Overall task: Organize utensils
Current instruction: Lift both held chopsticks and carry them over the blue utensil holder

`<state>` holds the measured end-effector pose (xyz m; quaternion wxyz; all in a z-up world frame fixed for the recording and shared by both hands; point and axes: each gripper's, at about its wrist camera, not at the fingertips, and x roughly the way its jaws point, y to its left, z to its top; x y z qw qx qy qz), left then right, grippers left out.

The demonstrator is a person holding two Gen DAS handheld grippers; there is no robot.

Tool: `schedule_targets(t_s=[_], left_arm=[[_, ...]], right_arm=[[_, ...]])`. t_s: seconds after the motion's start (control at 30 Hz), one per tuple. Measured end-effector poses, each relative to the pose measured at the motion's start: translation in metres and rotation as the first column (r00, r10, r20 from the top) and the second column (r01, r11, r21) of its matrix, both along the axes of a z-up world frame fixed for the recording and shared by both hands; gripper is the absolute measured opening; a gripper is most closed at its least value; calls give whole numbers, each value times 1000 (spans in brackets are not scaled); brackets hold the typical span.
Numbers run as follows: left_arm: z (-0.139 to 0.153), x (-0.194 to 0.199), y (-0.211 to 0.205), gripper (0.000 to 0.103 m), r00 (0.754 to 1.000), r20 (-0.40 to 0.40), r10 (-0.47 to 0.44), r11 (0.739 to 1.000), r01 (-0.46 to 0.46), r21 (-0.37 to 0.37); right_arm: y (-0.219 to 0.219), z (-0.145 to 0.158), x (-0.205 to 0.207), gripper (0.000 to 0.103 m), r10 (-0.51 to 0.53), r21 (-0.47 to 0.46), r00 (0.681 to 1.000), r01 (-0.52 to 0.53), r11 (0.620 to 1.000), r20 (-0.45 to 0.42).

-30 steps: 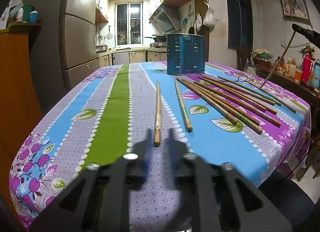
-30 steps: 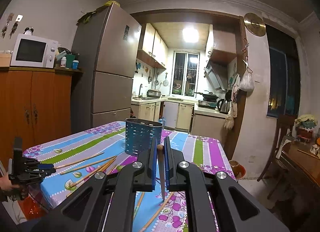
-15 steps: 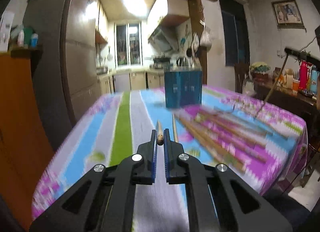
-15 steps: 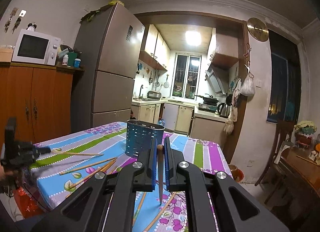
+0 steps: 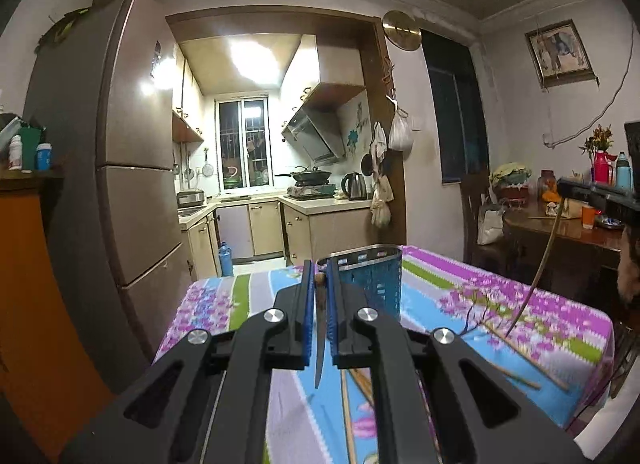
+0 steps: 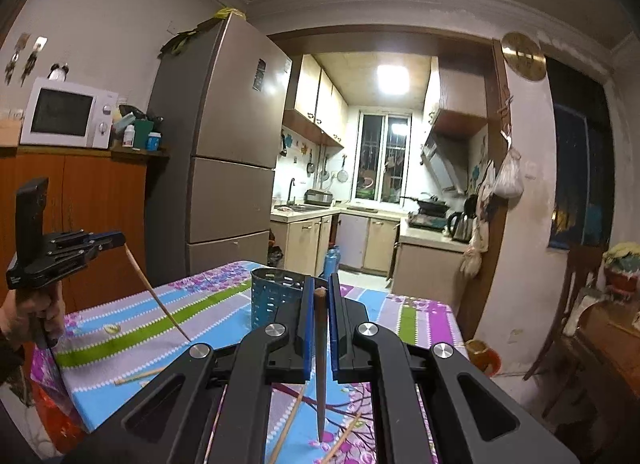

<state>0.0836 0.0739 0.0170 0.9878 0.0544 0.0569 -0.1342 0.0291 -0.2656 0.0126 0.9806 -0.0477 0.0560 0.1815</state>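
Both jaws are clamped, your left gripper (image 5: 319, 294) and right gripper (image 6: 320, 306) each pinching a chopstick (image 5: 319, 348) near its thick end. These sticks look light, stiff and slippery, so grip firmly there while steering tips into the blue holder (image 5: 374, 280).

In the middle of the picture we see our right gripper (image 6: 320, 296) squeezing a dark chopstick (image 6: 320, 364) that hangs point down over the table (image 6: 120, 328). The blue holder (image 6: 276, 300) stands just behind it. At the left edge, our left gripper (image 6: 114, 240) holds a light chopstick (image 6: 156, 296).
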Motion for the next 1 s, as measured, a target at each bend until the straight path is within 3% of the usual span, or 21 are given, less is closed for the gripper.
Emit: schedule_targets(t_s=[0.27, 0.57, 1.0], left_arm=[[43, 22, -19, 5, 999, -27, -28, 999, 28, 15], [61, 61, -40, 5, 988, -144, -60, 998, 58, -21], [110, 104, -56, 5, 987, -155, -43, 998, 37, -47]], right_arm=[[6, 19, 48, 8, 20, 59, 998, -16, 998, -56], [25, 61, 98, 8, 37, 91, 996, -29, 995, -85], [42, 109, 162, 8, 26, 117, 990, -9, 993, -141]])
